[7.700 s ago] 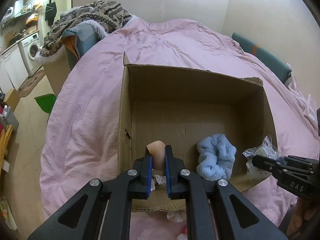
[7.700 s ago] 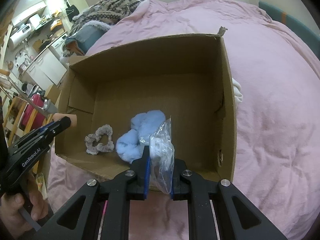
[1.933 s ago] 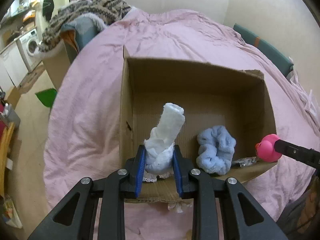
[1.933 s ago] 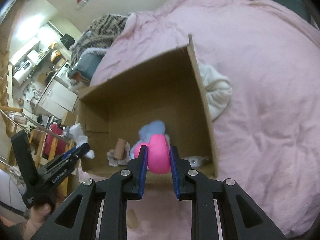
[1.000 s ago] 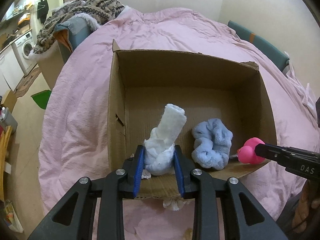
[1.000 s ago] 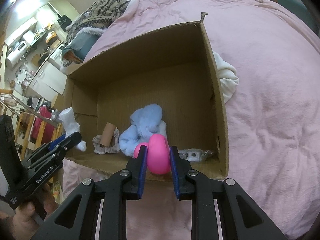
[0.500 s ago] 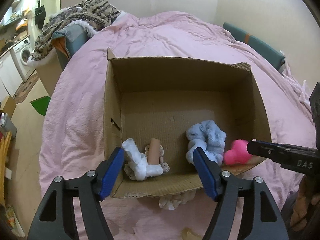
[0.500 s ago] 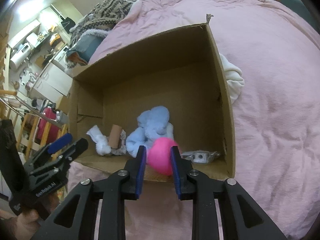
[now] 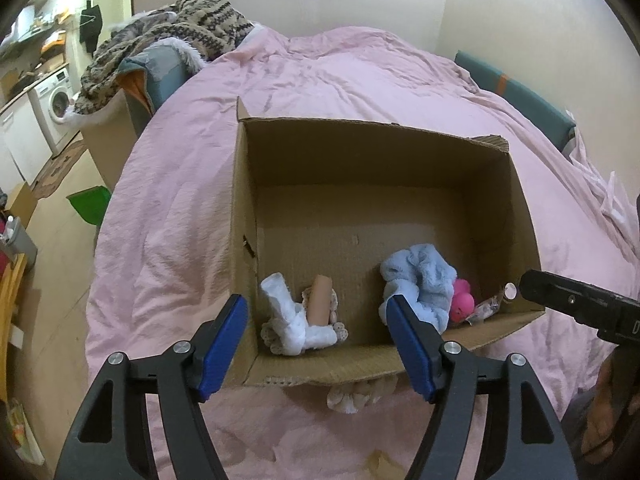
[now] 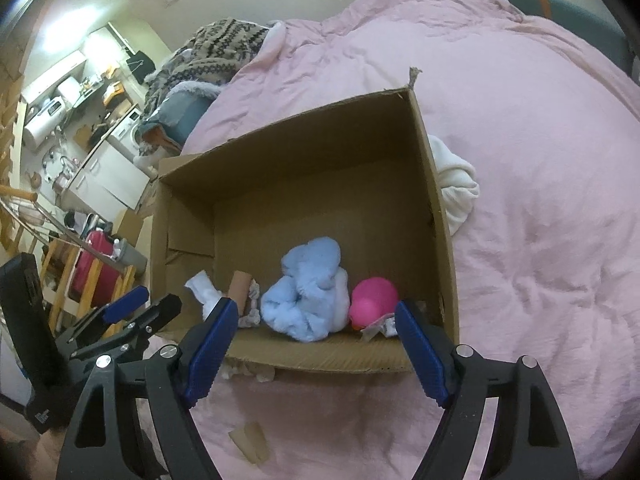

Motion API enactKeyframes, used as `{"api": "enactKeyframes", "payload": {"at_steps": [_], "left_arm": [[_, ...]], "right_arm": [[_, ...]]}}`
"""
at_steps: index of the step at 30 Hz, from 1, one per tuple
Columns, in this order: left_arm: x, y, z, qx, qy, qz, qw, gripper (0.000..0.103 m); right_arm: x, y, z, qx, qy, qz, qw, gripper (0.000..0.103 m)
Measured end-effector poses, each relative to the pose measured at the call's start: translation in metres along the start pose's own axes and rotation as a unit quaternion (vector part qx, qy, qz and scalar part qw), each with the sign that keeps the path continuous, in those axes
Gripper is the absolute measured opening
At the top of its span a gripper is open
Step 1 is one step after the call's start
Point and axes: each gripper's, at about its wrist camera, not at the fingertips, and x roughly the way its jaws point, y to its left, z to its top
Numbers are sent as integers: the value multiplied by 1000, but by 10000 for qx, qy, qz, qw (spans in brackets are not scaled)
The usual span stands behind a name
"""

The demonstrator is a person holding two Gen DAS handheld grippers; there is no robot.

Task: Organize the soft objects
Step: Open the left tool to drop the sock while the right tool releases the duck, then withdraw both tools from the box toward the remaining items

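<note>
An open cardboard box (image 9: 360, 152) (image 10: 304, 152) sits on a pink duvet. Inside along its near wall lie a white rolled cloth (image 9: 288, 316) (image 10: 202, 286), a tan tube (image 9: 320, 298) (image 10: 240, 288) on a lacy scrunchie, a fluffy blue scrunchie (image 9: 416, 276) (image 10: 308, 292), a pink soft toy (image 9: 462, 304) (image 10: 374, 294) and a clear plastic bag (image 9: 486, 308) (image 10: 380, 326). My left gripper (image 9: 316, 320) is open and empty above the box's near edge. My right gripper (image 10: 312, 324) is open and empty above the near edge too; it also shows in the left wrist view (image 9: 576, 300).
A white cloth (image 10: 456, 188) lies on the duvet by the box's right wall. Another lacy piece (image 9: 352, 396) pokes out under the near wall. A patterned blanket (image 9: 172, 32) is piled at the bed's far left. A tan scrap (image 10: 250, 444) lies on the duvet.
My right gripper has opened and let go of the pink toy, which now lies in the box by the blue scrunchie. My left gripper stays open; the white cloth lies by the tube.
</note>
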Motion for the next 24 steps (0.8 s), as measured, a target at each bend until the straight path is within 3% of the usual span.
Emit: {"api": "enactKeyframes", "payload": {"at_steps": [7,11,13,16,22,24], "left_arm": [[-18,6,-7,-48,-43,64,10000,69],[-26,4,-15,71,-103,334,9994,69],[-30,5,-20,42,-115,381,9992,69],[-36,9,-27,-86,-34,156,9998,69],[-45,12,-39,-144,59,293,9994,69],[-48,15,-41,-181,44,408,9990,69]], "right_arm": [[-14,10,-10,-142,-125,-8,9998,86],[-22,16,-18,-222,-287,11,9993,86],[-21,16,-24,-177,-190,75,9996,86],[-14,20,-33,-243,214,119,9994,86],[-14,29,-53,-357,293,-124,9989,86],[-13,29,-58,-315,319,-21,9990,86]]}}
